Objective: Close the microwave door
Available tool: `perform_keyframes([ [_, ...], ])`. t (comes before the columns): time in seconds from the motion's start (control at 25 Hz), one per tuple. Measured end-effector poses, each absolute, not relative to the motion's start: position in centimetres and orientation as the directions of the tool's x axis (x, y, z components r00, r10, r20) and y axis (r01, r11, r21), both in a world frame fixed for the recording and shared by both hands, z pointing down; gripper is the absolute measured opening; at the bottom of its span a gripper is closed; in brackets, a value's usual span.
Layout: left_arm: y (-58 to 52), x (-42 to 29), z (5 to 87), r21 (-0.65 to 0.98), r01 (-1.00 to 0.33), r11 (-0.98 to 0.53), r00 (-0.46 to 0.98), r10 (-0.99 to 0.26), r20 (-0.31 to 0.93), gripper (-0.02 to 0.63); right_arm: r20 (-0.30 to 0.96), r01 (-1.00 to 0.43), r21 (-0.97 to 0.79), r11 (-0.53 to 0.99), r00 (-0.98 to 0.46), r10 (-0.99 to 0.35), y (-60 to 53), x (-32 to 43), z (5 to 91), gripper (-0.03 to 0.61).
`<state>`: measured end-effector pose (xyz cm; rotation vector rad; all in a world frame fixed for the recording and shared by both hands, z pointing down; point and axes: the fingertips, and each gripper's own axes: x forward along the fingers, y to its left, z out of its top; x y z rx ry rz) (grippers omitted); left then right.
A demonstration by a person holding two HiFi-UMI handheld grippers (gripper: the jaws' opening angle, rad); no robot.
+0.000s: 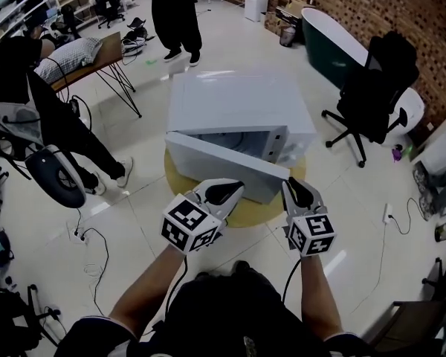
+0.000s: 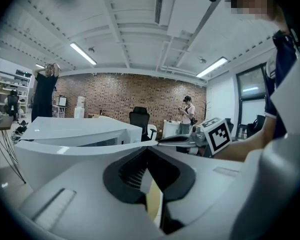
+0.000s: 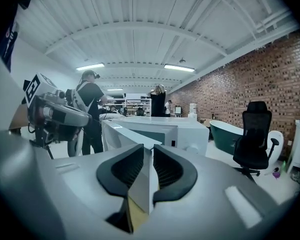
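While the microwave door [image 1: 219, 163] hangs ajar just ahead, the right claw [image 1: 299, 187] clamps its free edge, with the left claw [image 1: 224, 192], jaws together, alongside it, presumably to swing it shut.

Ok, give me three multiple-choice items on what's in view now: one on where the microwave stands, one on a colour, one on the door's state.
1. The microwave stands on:
A. the floor
B. a round yellow table
C. a desk

2. The bathtub by the brick wall is:
A. white
B. red
C. dark green

3. The microwave door is:
A. open
B. shut
C. taken off

Key:
1. B, the round yellow top shows under and in front of it.
2. C, the tub's outside is dark green.
3. A, the door stands out from the front with the cavity showing behind it.
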<state>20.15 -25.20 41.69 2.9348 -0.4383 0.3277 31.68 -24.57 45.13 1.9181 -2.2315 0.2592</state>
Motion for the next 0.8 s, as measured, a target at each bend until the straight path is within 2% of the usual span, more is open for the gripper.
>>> perform_keyframes([
  [0.8, -28.4, 20.8, 41.7, 0.1, -0.46, -0.882, 0.866, -0.421, 0.27, 0.012, 0.264, -0.996, 0.063, 0.071, -0.052, -0.963, -32.9, 36.2, 45.2, 0.051],
])
